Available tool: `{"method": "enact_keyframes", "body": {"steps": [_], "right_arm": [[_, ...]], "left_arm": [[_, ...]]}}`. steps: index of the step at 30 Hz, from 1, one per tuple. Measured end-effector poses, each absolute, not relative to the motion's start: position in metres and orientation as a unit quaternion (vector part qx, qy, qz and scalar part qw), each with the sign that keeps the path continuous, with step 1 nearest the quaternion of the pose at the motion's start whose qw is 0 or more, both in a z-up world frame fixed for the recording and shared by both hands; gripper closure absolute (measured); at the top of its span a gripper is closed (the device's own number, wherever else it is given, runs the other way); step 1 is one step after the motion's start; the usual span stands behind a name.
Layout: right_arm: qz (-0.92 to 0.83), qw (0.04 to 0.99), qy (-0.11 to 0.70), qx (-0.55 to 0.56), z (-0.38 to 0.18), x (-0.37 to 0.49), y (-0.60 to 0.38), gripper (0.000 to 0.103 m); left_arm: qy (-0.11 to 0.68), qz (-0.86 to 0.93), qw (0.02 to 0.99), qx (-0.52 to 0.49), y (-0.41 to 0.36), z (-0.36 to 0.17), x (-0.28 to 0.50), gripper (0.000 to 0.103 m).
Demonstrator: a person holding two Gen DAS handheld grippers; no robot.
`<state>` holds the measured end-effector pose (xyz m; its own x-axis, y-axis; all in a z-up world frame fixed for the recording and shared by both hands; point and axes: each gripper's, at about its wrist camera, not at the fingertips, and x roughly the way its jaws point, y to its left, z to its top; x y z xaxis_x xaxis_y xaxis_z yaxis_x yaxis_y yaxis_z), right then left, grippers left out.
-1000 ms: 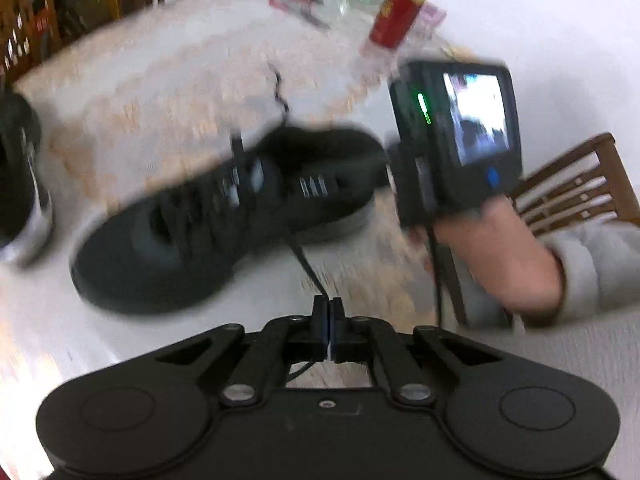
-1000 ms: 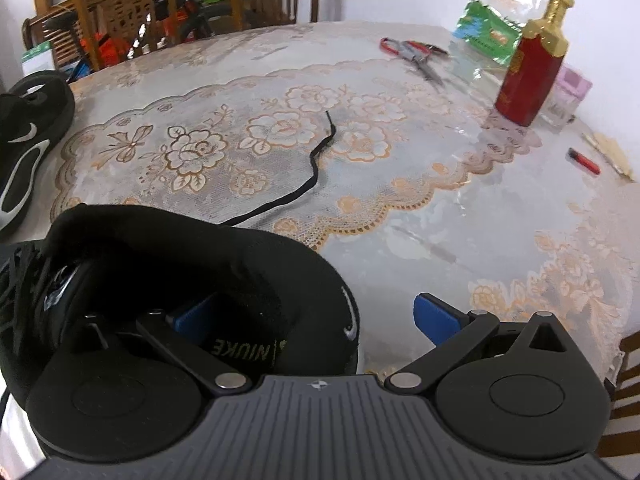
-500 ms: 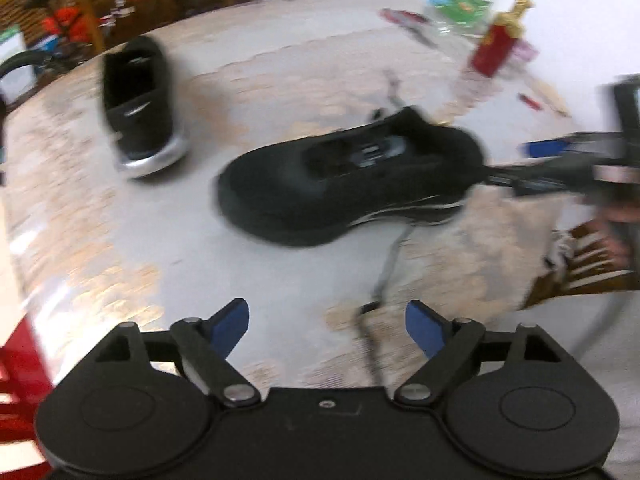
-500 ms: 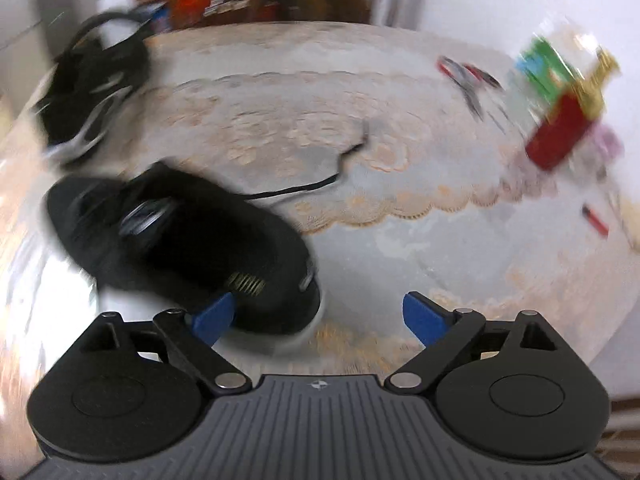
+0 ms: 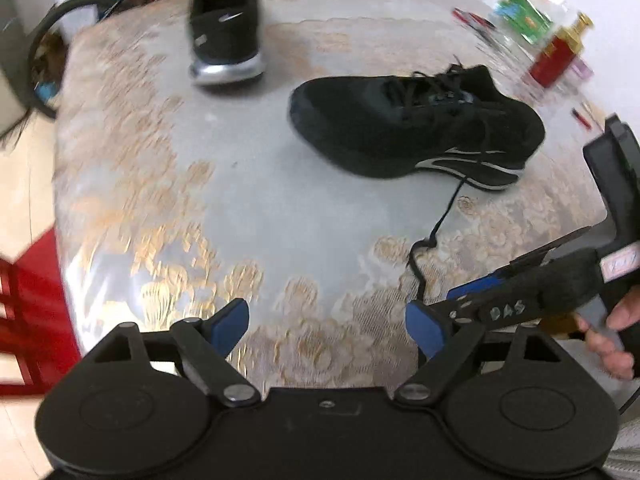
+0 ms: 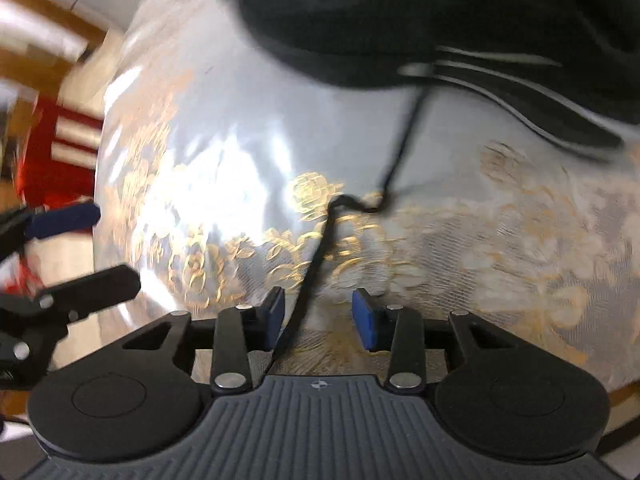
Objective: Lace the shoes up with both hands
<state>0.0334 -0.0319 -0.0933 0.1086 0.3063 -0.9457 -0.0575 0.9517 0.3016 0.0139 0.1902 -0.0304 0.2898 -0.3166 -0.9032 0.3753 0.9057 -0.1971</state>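
A black running shoe (image 5: 416,124) with a white swoosh and thin white sole line sits upright on its sole on the tabletop, right of centre, toe to the left and heel to the right. Its black shoelace (image 5: 436,232) is partly threaded through the eyelets; one loose end trails off the near side and snakes across the tabletop. A second black shoe (image 5: 226,34) with a silver sole stands well apart at the far left.

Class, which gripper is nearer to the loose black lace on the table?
Right. The right gripper straddles the loose lace, its jaws closing without pressing it yet. The left gripper hangs open, off to the side.
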Motion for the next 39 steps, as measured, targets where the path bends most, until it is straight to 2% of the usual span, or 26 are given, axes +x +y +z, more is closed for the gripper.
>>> {"method": "enact_keyframes", "body": {"steps": [1,2,3,4,5,8,10,11,12,13,16,21,23,26,27,30,31,34,36,39], "right_arm": [[0.123,0.738,0.658,0.082,-0.094,0.035,-0.026,0.057],[0.123,0.741,0.656,0.073,-0.092,0.036,-0.018,0.044],[0.121,0.741,0.657,0.067,-0.092,0.038,-0.011,0.02],[0.119,0.735,0.665,0.061,-0.095,0.042,-0.005,0.008],[0.108,0.731,0.673,0.031,-0.1,0.045,0.004,0.0],[0.087,0.718,0.688,-0.067,-0.114,0.05,0.029,0.0],[0.106,0.748,0.652,-0.067,-0.105,0.043,0.027,0.023],[0.118,0.763,0.632,-0.066,-0.099,0.04,0.023,0.067],[0.129,0.778,0.611,-0.065,-0.093,0.037,0.02,0.096],[0.128,0.769,0.625,-0.04,-0.093,0.041,0.012,0.102],[0.117,0.751,0.644,0.085,-0.09,0.05,-0.03,0.103],[0.117,0.776,0.586,0.2,-0.041,0.044,-0.093,0.103],[0.126,0.77,0.558,0.282,-0.024,0.045,-0.119,0.102],[0.153,0.709,0.533,0.435,-0.015,0.053,-0.154,0.102],[0.17,0.688,0.534,0.462,-0.014,0.057,-0.161,0.102],[0.242,0.692,0.542,0.41,0.0,0.078,-0.161,0.102],[0.26,0.686,0.556,0.391,0.004,0.087,-0.163,0.102],[0.302,0.652,0.6,0.353,0.008,0.109,-0.165,0.102],[0.301,0.635,0.631,0.329,0.008,0.121,-0.169,0.102],[0.301,0.617,0.66,0.306,0.011,0.126,-0.173,0.102]], "left_arm": [[0.558,-0.208,0.803,0.012,0.196,-0.032,0.013,0.019],[0.56,-0.201,0.803,-0.002,0.202,-0.034,0.012,0.019],[0.562,-0.193,0.804,-0.015,0.208,-0.036,0.011,0.019],[0.563,-0.181,0.806,-0.02,0.211,-0.037,0.01,0.021],[0.563,-0.175,0.807,-0.026,0.215,-0.037,0.01,0.02],[0.562,-0.162,0.81,-0.045,0.226,-0.039,0.007,0.02],[0.56,-0.149,0.813,-0.057,0.233,-0.038,0.004,0.02],[0.56,-0.142,0.814,-0.061,0.237,-0.038,0.003,0.02],[0.561,-0.135,0.814,-0.066,0.241,-0.038,0.001,0.02],[0.563,-0.129,0.814,-0.069,0.244,-0.038,0.0,0.02],[0.567,-0.12,0.813,-0.067,0.248,-0.036,-0.001,0.02],[0.55,-0.167,0.817,-0.033,0.231,-0.023,0.013,0.02],[0.528,-0.209,0.823,-0.016,0.215,-0.015,0.021,0.02],[0.419,-0.325,0.845,0.067,0.176,0.017,0.019,0.02],[0.355,-0.377,0.846,0.126,0.163,0.028,0.01,0.02],[0.114,-0.511,0.778,0.347,0.136,0.043,-0.031,0.02],[0.027,-0.541,0.728,0.42,0.129,0.044,-0.046,0.019],[-0.169,-0.561,0.573,0.573,0.129,0.017,-0.068,0.019],[-0.215,-0.582,0.498,0.606,0.127,0.006,-0.064,0.019],[-0.203,-0.592,0.464,0.627,0.108,0.0,-0.053,0.019]]}}
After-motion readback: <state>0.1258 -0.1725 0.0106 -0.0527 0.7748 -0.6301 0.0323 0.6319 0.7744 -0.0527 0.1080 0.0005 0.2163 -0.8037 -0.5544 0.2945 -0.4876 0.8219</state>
